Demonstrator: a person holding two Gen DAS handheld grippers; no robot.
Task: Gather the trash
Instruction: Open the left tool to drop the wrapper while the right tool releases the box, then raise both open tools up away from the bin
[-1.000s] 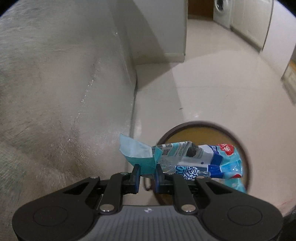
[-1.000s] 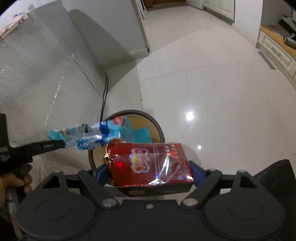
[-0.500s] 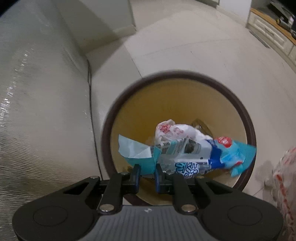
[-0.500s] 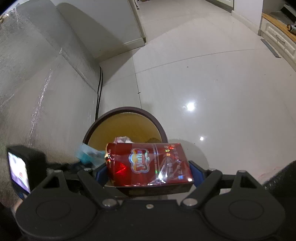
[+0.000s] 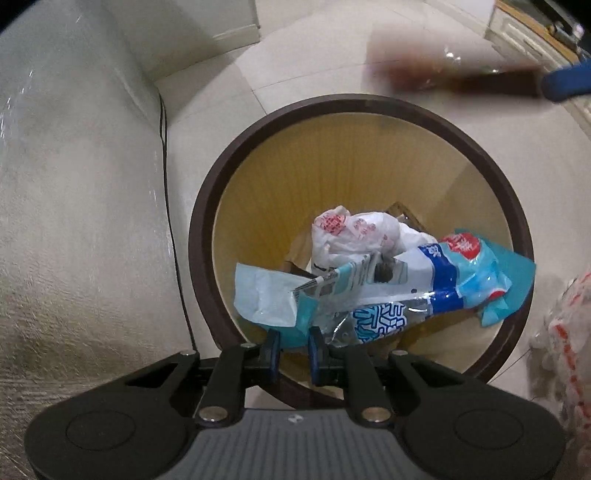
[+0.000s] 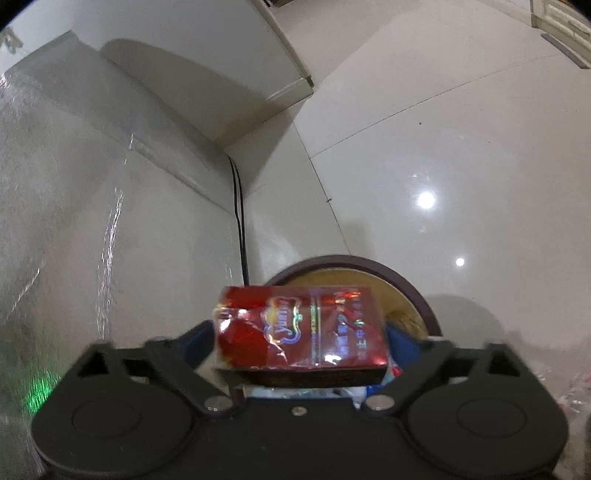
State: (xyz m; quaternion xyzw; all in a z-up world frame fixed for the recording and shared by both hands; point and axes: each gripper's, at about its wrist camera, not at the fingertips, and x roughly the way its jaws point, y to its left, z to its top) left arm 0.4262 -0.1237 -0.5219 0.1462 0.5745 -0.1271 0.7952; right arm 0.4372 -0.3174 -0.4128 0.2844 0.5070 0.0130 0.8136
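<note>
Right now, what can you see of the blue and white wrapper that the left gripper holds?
The blue and white wrapper is a crumpled, glossy plastic food packet, torn open at its pale teal end, with a red badge near the far end and a printed code panel. It hangs roughly level over the mouth of the round bin, above a white plastic bag inside. The left gripper pinches its torn end, though the fingers are just starting to open.

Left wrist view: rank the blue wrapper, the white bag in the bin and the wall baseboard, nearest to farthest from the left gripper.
1. Blue wrapper: between the fingers of the left gripper, over the bin.
2. White bag: down inside the bin.
3. Baseboard: beyond the bin, top.
</note>
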